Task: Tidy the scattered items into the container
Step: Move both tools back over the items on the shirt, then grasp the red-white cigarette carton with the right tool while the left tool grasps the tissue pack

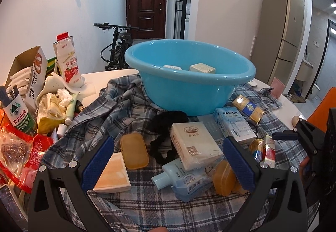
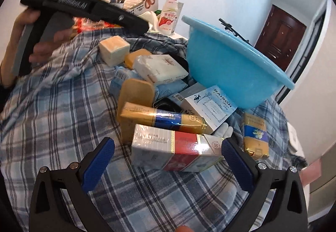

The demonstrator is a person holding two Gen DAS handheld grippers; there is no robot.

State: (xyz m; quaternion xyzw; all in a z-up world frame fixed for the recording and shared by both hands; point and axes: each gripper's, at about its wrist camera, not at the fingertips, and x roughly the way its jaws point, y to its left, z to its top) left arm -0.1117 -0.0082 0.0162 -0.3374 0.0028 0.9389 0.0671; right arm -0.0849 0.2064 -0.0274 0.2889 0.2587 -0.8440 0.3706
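Both grippers hung spread wide over the checked cloth [image 2: 52,106], holding nothing. The left gripper [image 1: 168,160] hovered above a tissue pack [image 1: 194,146]; the right gripper [image 2: 168,160] framed a red-banded carton [image 2: 174,152]. The blue basin [image 1: 189,76] stood just beyond, two boxes inside.

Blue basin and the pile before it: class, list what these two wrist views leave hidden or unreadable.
- Blue basin: in the left wrist view its near wall hides most of the floor; only two box tops show. In the right wrist view the inside is unseen.
- Black hair tie: partly covered by the white tissue pack.
- Light blue bottle: label print too small to read.
- Left gripper body: blurred in the right wrist view.
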